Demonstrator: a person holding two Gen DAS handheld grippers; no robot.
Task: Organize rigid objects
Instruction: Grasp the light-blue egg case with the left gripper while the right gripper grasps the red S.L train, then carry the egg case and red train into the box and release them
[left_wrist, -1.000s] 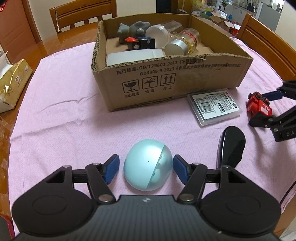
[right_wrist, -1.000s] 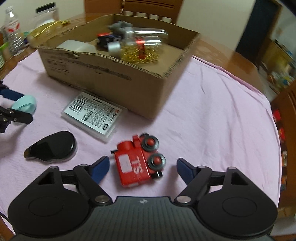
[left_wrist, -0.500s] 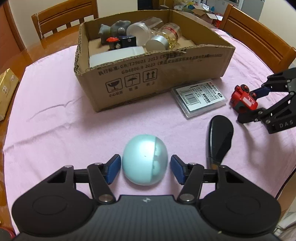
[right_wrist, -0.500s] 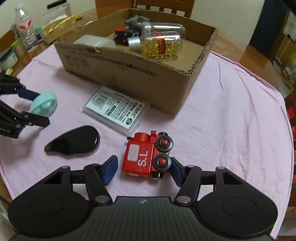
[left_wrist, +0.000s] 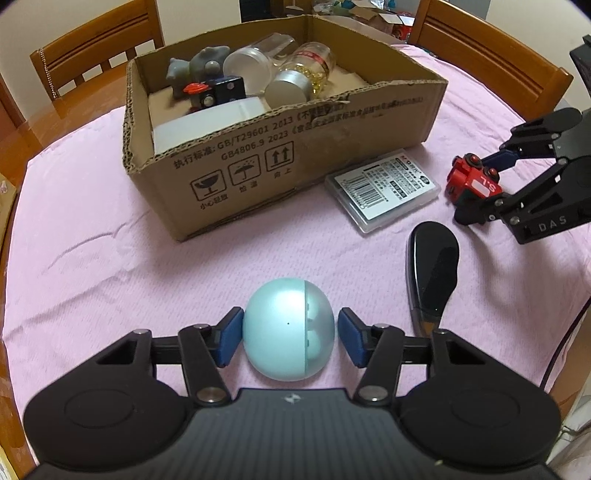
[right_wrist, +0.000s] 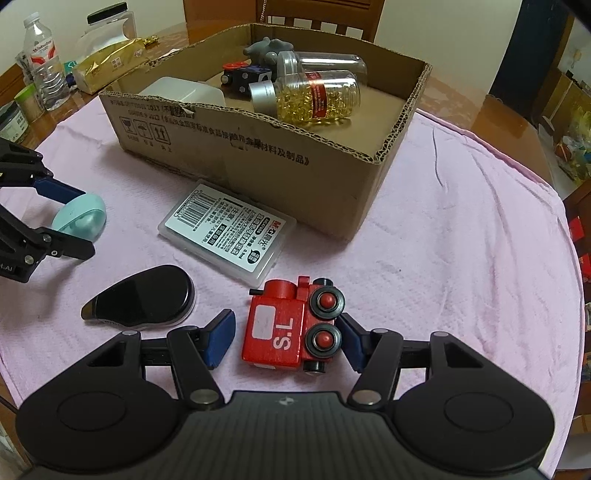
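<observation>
Currently left gripper (left_wrist: 289, 334) straddles the pale teal ball (left_wrist: 289, 334) on the pink tablecloth (left_wrist: 110, 251), jaws closing; left pad looks to touch the ball, right pad shows a thin gap, so no firm clamp yet. Ball sits on the cloth, well in front of the cardboard box (left_wrist: 288, 147)

Right gripper (right_wrist: 286, 338) is around the red toy train (right_wrist: 291, 328), jaws closing too. Right pad is against the wheels, left pad clearly apart from the red body, so not clamped. Train lies on the cloth, "S.L" label up, just below the clear plastic card case (right_wrist: 227, 230)

Card case lies flat on the cloth, near the box's front wall; touching or not, cannot tell. Black computer mouse (right_wrist: 142, 301) lies between ball and train, touching neither

Box is open-topped, holds:
- bottle of yellow capsules (right_wrist: 314, 98), on its side
- empty clear jar (right_wrist: 321, 62), on its side behind it
- grey figure (right_wrist: 267, 50)
- dark blue block toy (right_wrist: 247, 77)
- white container (right_wrist: 183, 90)

Water bottle (right_wrist: 42, 74) and gold packet (right_wrist: 110, 64) sit on bare table beyond the cloth
</observation>
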